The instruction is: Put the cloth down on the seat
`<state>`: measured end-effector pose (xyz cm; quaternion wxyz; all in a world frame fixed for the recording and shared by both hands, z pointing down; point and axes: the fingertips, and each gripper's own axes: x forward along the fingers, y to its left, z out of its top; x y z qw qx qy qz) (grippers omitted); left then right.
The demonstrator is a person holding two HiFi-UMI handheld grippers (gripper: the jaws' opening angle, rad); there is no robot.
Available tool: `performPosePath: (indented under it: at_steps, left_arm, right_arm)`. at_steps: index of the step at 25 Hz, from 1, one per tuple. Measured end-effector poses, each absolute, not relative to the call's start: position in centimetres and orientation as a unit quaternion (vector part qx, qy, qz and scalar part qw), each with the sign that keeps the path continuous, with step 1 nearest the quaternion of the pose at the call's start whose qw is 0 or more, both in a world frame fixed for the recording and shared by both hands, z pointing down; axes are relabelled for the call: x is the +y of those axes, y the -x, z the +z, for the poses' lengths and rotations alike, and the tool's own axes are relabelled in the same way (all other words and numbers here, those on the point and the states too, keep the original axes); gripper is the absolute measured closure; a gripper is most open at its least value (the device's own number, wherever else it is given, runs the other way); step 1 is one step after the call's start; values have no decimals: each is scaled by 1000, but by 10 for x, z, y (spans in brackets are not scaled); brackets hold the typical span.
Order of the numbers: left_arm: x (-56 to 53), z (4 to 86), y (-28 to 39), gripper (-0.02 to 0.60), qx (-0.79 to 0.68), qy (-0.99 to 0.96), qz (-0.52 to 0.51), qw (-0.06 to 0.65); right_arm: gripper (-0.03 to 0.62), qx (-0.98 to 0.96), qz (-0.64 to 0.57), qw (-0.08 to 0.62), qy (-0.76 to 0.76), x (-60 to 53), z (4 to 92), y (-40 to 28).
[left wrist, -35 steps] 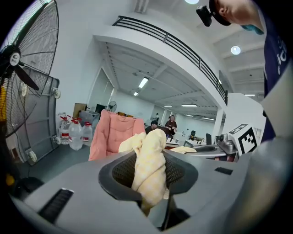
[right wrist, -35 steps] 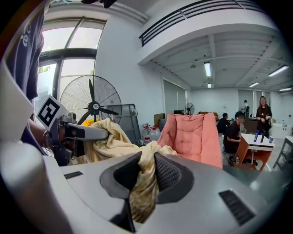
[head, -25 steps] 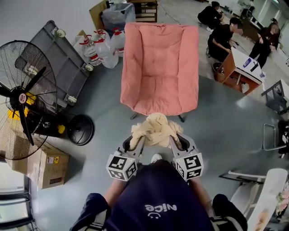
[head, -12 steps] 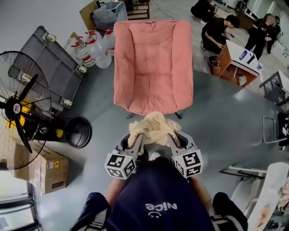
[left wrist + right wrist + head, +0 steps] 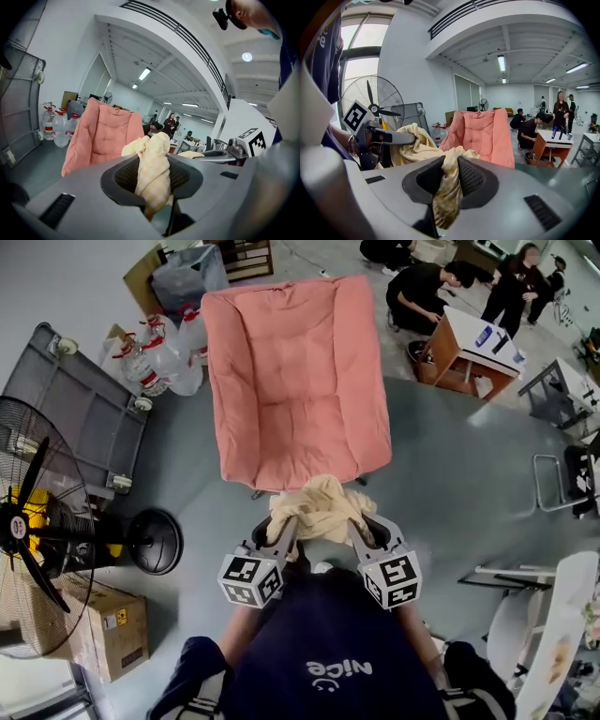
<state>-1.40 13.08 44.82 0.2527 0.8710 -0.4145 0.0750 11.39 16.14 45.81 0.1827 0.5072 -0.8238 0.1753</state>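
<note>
A pale yellow cloth [image 5: 317, 510] hangs bunched between my two grippers, just short of the front edge of the pink padded chair [image 5: 292, 371]. My left gripper [image 5: 284, 532] is shut on one end of the cloth [image 5: 152, 168]. My right gripper [image 5: 356, 529] is shut on the other end of the cloth [image 5: 449, 185]. In the left gripper view the pink chair [image 5: 101, 136] stands ahead, and in the right gripper view the chair [image 5: 483, 133] faces me with its seat bare.
A large black floor fan [image 5: 37, 540] and a cardboard box [image 5: 108, 634] stand at the left. A grey folded cart [image 5: 75, 418] and water bottles [image 5: 155, 357] lie beside the chair. People sit by a wooden desk [image 5: 459, 348] at the far right. White chairs [image 5: 534, 634] stand near right.
Both grippers with the cloth have come closer to the chair; its front edge now lies just beyond the cloth. The fan and box have slid down the left side of the head view.
</note>
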Motion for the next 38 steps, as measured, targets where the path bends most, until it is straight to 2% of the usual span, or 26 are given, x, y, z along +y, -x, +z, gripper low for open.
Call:
performPosePath:
  at_steps: [13, 20, 30, 38]
  left_arm:
    - [-48, 436, 52, 443, -341, -907, 90, 230]
    - [-88, 436, 69, 443, -321, -917, 84, 220]
    - [-134, 444, 85, 442, -350, -901, 71, 247]
    - [-180, 434, 78, 442, -371, -893, 50, 252]
  right_arm:
    - [493, -785, 200, 171, -561, 9, 456, -65]
    - [493, -775, 200, 165, -577, -25, 459, -47]
    - [493, -779, 199, 171, -570, -69, 459, -35]
    - [493, -790, 210, 155, -554, -123, 453, -50]
